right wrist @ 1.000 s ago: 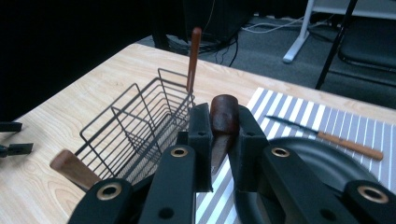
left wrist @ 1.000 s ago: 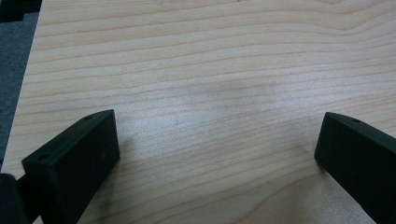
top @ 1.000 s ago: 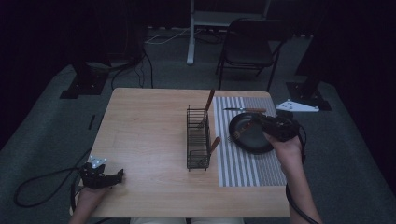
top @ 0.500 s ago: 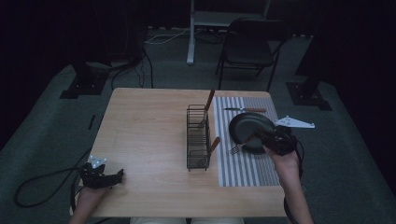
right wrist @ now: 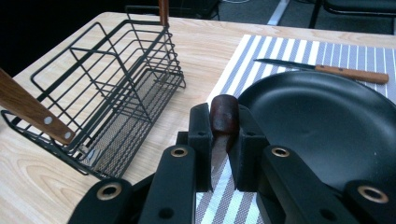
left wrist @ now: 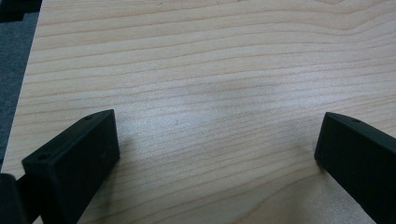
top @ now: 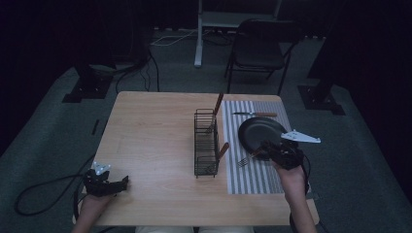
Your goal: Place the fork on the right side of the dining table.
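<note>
My right gripper [top: 268, 150] hovers at the near edge of the black plate [top: 260, 131], over the striped mat [top: 252, 174]. It is shut on the wooden handle of a fork [top: 244, 160], whose tines point left above the mat. In the right gripper view the jaws clamp that brown handle [right wrist: 224, 115], with the plate [right wrist: 327, 121] just beyond on the right. My left gripper [top: 119, 184] rests at the table's front left corner; its jaws [left wrist: 70, 163] stand wide apart over bare wood, holding nothing.
A black wire rack [top: 206, 141] stands mid-table, left of the mat, with two wooden-handled utensils [top: 217, 106] in it. A knife [top: 255, 114] lies on the mat behind the plate. A folding chair [top: 257, 46] stands beyond the table.
My right gripper has drawn back from over the plate toward the table's near side, carrying the fork. The left gripper has stayed put.
</note>
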`<state>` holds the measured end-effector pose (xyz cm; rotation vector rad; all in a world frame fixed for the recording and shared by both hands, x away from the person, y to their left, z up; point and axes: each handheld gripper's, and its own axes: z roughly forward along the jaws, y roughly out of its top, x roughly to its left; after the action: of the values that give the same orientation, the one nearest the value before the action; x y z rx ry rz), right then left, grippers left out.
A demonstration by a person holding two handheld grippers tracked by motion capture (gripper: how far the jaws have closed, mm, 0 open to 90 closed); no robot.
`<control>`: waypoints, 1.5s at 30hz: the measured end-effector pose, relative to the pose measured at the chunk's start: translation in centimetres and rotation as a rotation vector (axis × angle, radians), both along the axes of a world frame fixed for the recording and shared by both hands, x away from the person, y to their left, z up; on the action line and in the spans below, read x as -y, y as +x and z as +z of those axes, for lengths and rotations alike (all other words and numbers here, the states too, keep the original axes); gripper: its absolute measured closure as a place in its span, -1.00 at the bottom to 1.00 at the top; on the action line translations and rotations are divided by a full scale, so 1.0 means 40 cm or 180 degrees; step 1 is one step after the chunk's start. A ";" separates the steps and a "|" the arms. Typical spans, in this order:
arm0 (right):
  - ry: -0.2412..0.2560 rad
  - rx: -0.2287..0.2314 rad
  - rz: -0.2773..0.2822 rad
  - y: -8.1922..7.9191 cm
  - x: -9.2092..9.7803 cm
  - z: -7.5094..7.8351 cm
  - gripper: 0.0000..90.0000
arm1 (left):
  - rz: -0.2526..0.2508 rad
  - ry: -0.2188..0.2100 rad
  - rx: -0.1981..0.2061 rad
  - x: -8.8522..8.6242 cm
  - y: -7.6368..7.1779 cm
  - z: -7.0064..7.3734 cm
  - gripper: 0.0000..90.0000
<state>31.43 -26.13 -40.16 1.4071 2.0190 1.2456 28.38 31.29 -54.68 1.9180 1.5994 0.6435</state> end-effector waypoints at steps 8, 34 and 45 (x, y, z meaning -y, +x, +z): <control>0.0137 -0.0099 -0.0144 -0.019 0.020 -0.024 0.80 | -0.0001 0.0000 -0.0001 0.000 0.000 0.000 -1.00; 0.0369 -0.0444 -0.0467 -0.055 0.159 -0.092 0.51 | 0.0002 -0.0002 -0.0003 0.000 0.000 0.000 -1.00; 0.0427 -0.0614 -0.0513 -0.051 0.201 -0.127 0.37 | 0.0005 -0.0004 0.0003 0.000 0.000 0.000 -1.00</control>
<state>29.39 -34.18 -45.25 1.7775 1.9263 1.2362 28.38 31.27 -54.68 1.9154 1.6004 0.6438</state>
